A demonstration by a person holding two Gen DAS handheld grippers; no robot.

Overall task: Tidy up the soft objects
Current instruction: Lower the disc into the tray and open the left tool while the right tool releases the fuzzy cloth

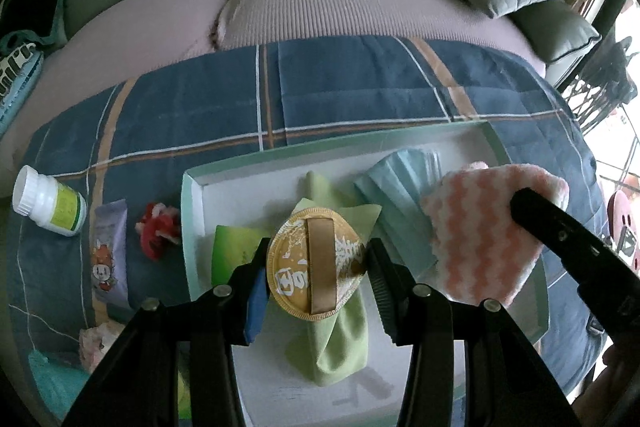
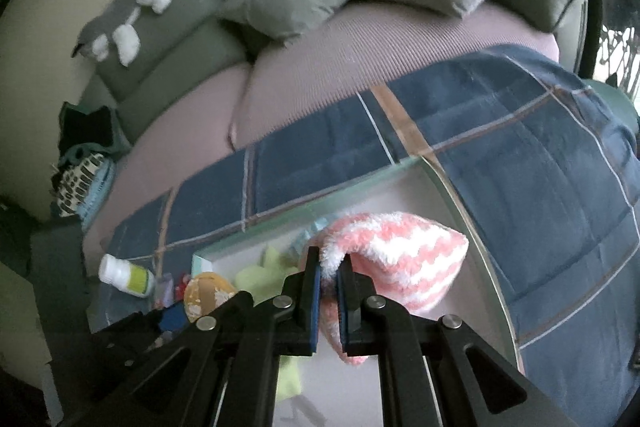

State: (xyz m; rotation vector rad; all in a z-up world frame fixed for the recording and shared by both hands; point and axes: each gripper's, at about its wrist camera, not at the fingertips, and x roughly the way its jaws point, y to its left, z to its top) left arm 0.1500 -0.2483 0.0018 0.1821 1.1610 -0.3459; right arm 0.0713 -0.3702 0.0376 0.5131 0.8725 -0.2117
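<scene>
Left gripper (image 1: 316,267) clamped on gold puff (image 1: 316,263), right gripper (image 2: 329,287) pinching pink sock (image 2: 396,259); both over box (image 1: 192,211), probably for dropping in beside green cloth (image 1: 336,343).

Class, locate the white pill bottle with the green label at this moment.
In the left wrist view the white bottle lies on its side on the blue plaid blanket, far left, outside the white box, beside a purple packet.
</scene>
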